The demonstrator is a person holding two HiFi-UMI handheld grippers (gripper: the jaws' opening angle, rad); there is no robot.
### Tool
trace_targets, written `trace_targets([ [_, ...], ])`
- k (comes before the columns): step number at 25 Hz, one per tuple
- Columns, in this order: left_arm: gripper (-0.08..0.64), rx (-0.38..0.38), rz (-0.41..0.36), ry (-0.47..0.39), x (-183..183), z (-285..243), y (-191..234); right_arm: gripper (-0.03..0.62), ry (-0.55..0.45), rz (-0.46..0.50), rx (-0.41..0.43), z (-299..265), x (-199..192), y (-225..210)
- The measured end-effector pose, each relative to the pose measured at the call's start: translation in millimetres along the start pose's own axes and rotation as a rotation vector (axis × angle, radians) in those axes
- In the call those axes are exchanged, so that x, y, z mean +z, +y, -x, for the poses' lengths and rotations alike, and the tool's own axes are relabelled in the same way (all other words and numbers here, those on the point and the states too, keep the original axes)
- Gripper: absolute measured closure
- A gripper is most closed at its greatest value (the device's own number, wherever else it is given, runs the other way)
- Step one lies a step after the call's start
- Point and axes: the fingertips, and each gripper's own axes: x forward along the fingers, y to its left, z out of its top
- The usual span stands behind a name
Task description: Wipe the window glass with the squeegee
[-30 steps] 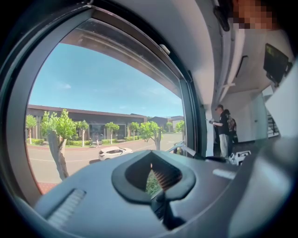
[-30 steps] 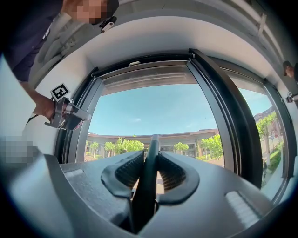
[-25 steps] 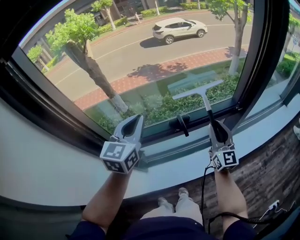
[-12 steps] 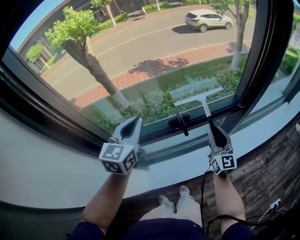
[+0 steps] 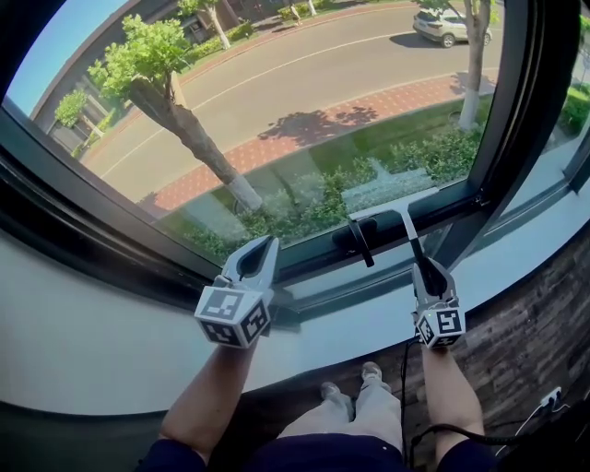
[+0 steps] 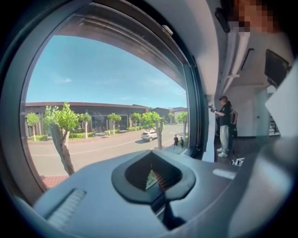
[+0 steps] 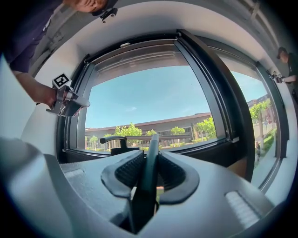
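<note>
Squeegee [image 5: 407,226], dark handle, T-blade, gripped by right hand-held gripper [image 5: 427,270]; left hand-held gripper [image 5: 266,245] clenched.

tree [image 5: 175,101] 11 o'clock | white car [image 5: 447,23] 1 o'clock | black window handle [image 5: 355,238] 3 o'clock | bystander [image 6: 224,125] 3 o'clock, left gripper view

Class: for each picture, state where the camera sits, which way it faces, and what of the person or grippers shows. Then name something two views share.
Head view: on the person's head, facing steeply down at the window glass; forearms, left gripper, right gripper show.
Left gripper view: on that gripper, looking along its shut, empty jaws through the glass.
Right gripper view: on that gripper, along jaws clamping the squeegee, toward the glass; left gripper shows.
Shared by head and right gripper views: squeegee, window handle.
</note>
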Motion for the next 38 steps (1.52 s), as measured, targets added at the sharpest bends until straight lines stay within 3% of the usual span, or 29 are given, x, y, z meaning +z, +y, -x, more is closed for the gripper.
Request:
trace_targets([
  [4, 0.555, 0.013, 0.005, 0.0, -1.4, 1.7, 6.0, 0.491, -0.011, -0.01, -0.028, 2.1, 2.3, -6.7],
  [9, 0.555, 0.033, 0.006, -0.038, 14.9, 0.5, 15.2, 0.491, -0.1, -0.002, -0.033, 4.3, 47.4, -4.5],
  [20, 0.555, 0.097, 0.005, -0.137, 56.7, 32.8, 46.5, 0.491, -0.384, 0.08, 0.073, -15.7, 218.9, 44.8],
  [38, 0.555, 0.176, -0.056, -0.333, 150.9, 58.2, 81.6, 0.491, -0.753, 0.161, 0.153, -76.2, 434.2, 160.7],
])
